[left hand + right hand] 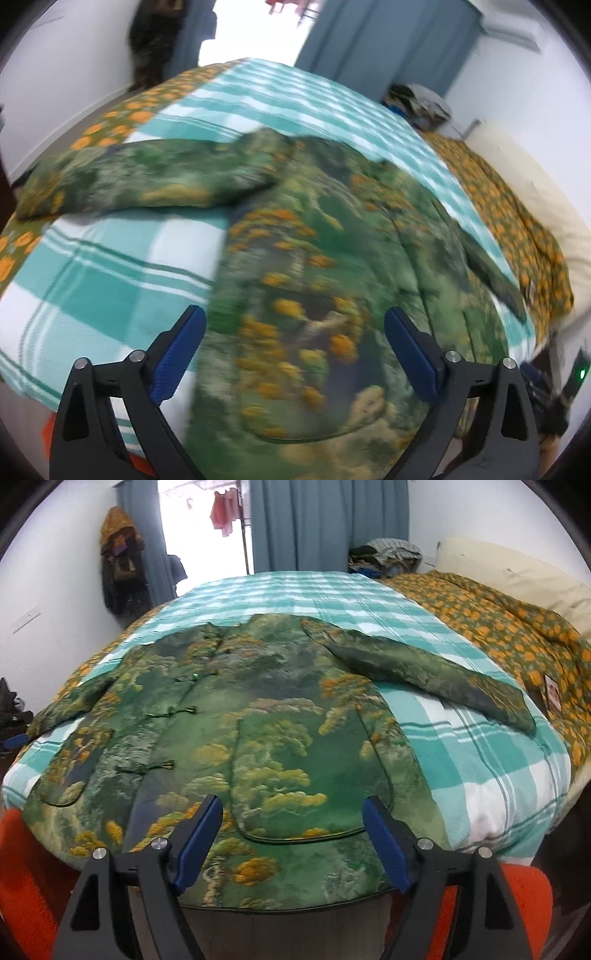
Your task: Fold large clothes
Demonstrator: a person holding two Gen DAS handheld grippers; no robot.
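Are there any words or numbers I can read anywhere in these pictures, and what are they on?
No readable words or numbers.
Small card or tag on the orange-flowered quilt: too small and blurred to read.
Plate on the left wall: nothing legible.
Green jacket: only a picture pattern.

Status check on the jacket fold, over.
Left gripper open, right gripper open, nothing held. Green jacket flat on checked blanket, sleeves spread, unfolded. Nothing on it.

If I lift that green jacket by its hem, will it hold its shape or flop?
The green jacket will probably flop: it lies flat, and its sleeve drapes limply. It looks padded, so it is likely bulky yet light. Its sheen hints it may slide on the checked blanket.
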